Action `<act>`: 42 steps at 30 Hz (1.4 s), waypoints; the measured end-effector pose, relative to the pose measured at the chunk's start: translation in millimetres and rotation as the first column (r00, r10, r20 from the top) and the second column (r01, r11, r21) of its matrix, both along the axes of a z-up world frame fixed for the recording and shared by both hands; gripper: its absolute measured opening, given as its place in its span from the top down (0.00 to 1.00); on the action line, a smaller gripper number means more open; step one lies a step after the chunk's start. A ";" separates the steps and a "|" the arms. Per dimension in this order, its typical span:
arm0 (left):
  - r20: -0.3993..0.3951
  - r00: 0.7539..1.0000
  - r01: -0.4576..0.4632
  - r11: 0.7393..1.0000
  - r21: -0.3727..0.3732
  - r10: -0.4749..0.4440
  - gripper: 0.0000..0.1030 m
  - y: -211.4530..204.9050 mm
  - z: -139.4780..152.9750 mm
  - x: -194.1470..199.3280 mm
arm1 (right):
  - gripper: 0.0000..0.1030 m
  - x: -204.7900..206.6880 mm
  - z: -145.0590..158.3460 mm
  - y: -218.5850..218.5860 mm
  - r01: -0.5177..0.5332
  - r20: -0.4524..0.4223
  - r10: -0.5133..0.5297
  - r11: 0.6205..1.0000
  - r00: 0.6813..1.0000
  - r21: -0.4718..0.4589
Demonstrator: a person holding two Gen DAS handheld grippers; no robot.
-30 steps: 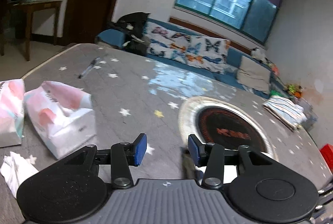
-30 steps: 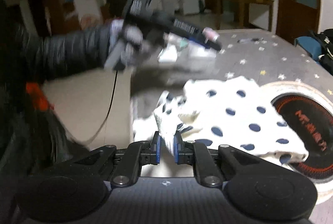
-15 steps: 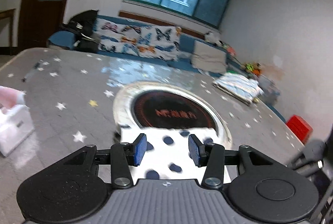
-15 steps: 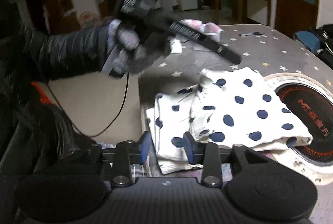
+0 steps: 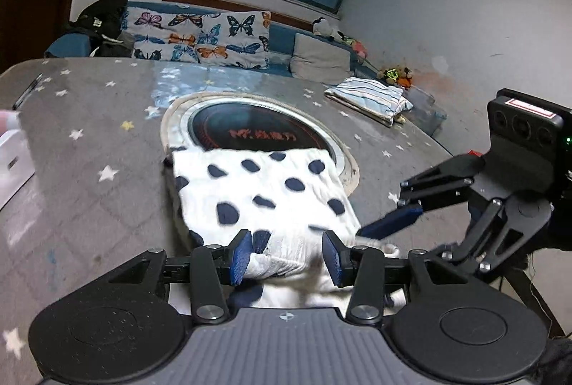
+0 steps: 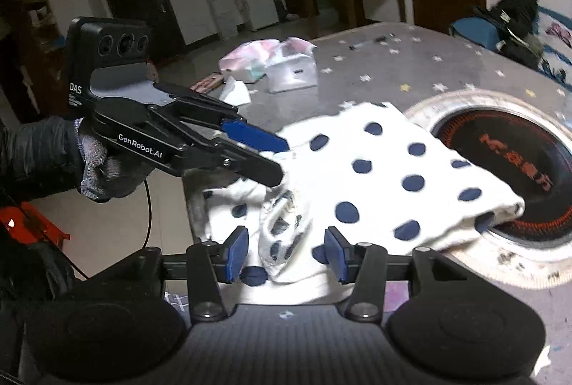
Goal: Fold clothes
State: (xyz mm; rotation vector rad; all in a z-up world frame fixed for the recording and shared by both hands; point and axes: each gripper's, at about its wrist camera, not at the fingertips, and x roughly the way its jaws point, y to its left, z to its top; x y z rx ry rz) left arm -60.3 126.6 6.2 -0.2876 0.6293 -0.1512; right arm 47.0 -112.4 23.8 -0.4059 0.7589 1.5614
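The white garment with dark blue dots (image 5: 271,191) lies folded on the grey, star-patterned tabletop (image 5: 89,191), directly ahead of both claws. Its far edge overlaps the round black burner with the pale ring (image 5: 257,131) set into the tabletop, beyond the claws. Its near end is bunched and rumpled, and reaches in between the fingers of each claw.

The left claw (image 5: 286,258) stands partly open. Rumpled cloth sits in the gap between its blue pads (image 5: 240,256); the fold comes up against the left pad, while the right pad stands clear of it, so nothing is clamped. In the right wrist view the same claw (image 6: 266,152) comes in from the left, held by a gloved hand (image 6: 96,170) in a dark sleeve, with its tips at the garment's near-left edge.

The right claw (image 6: 286,254) has its jaws opening. A loose fold of the dotted cloth (image 6: 286,224) stands between its pads without being pressed by either. From the left wrist view this claw (image 5: 389,224) reaches in from the right, its tips at the garment's near-right corner.

Far beyond the left claw, to the right, a folded striped cloth (image 5: 370,95) rests near the tabletop's edge. Beyond the right claw, to the left of the garment, sit a white box (image 6: 293,72), a pink-and-white plastic bag (image 6: 246,61) and crumpled tissue (image 6: 234,93).
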 end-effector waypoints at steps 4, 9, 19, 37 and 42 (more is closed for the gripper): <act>-0.002 1.000 0.008 1.000 -0.020 -0.008 0.55 5.1 2.5 -23.4 | 0.54 -7.6 3.1 1.0 -0.033 0.033 0.032 0.999 0.999 0.016; 0.001 0.998 -0.055 0.998 -0.027 0.055 0.54 13.8 4.8 -42.5 | 0.56 -22.7 2.9 0.1 -0.065 0.102 0.064 0.998 0.993 0.004; 0.033 0.992 -0.119 0.991 -0.064 0.121 0.55 21.4 8.4 -45.3 | 0.82 -41.9 13.0 -7.1 -0.100 0.198 0.098 0.995 0.975 0.002; 0.029 0.999 0.027 0.997 -0.077 -0.025 0.55 -9.4 0.6 -2.7 | 0.64 -26.0 25.0 -32.5 -0.123 0.092 0.120 0.992 0.988 0.022; -0.027 0.999 0.031 0.997 -0.076 -0.033 0.55 -10.6 -12.8 -8.1 | 0.62 8.0 22.9 -22.9 0.021 0.090 -0.025 0.999 0.996 0.042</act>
